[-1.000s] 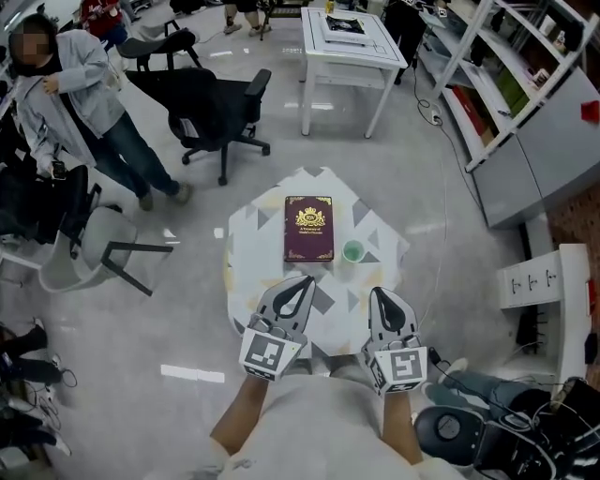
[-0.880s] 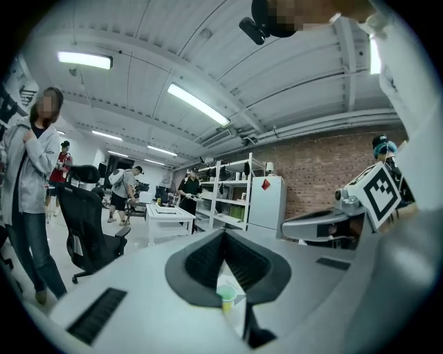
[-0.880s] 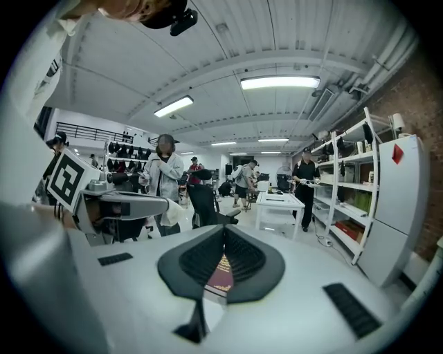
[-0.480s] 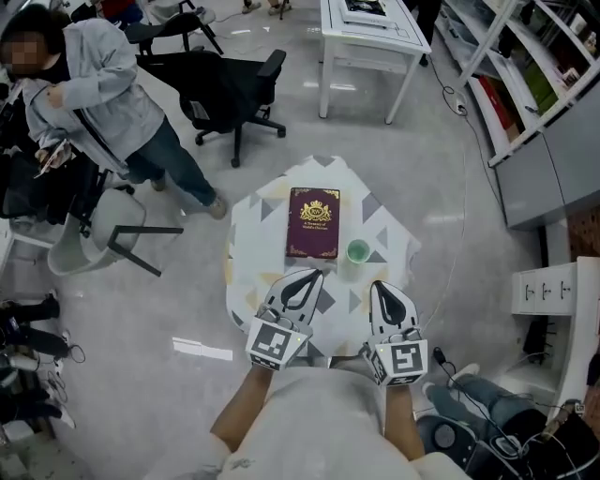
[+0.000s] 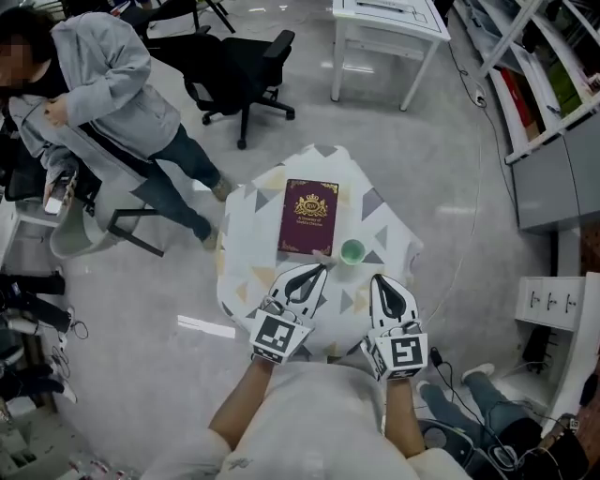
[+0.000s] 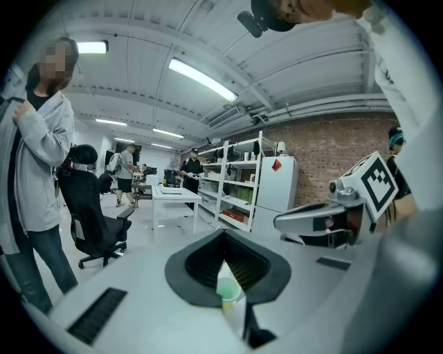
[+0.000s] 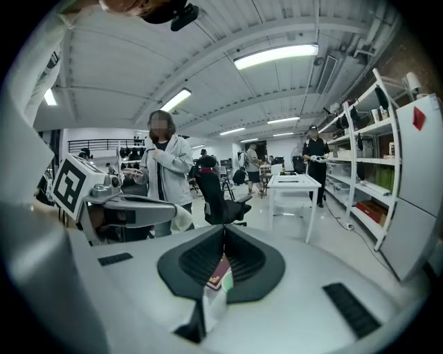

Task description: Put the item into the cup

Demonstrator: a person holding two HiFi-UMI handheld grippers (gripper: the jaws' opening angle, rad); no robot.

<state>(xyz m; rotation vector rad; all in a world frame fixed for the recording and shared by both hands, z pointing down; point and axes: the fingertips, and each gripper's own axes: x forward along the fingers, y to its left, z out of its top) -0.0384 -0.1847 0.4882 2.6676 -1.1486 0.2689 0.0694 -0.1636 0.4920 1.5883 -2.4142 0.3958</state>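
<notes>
A small table with a patterned white cloth [image 5: 258, 239] carries a maroon book [image 5: 308, 217] and, to the book's right, a green cup [image 5: 352, 251]. My left gripper [image 5: 318, 270] is shut with nothing in it, its tips just short of the book's near edge. Shut and empty too, my right gripper [image 5: 378, 280] hovers just behind the cup. In the left gripper view the cup [image 6: 228, 290] shows below the closed left gripper [image 6: 223, 254]. Under the closed right gripper [image 7: 223, 250], the right gripper view catches a sliver of the book [image 7: 218, 274] and the cup [image 7: 228, 283].
A person in a grey hoodie [image 5: 103, 84] stands at the far left beside a grey chair [image 5: 80, 234]. A black office chair [image 5: 239, 61] is behind the table, a white table [image 5: 389, 19] at the top, shelves [image 5: 553, 75] at the right.
The head view has shifted, so the table and the person sit lower and closer in the picture. Both grippers have edged forward towards the book and cup and stay shut.
</notes>
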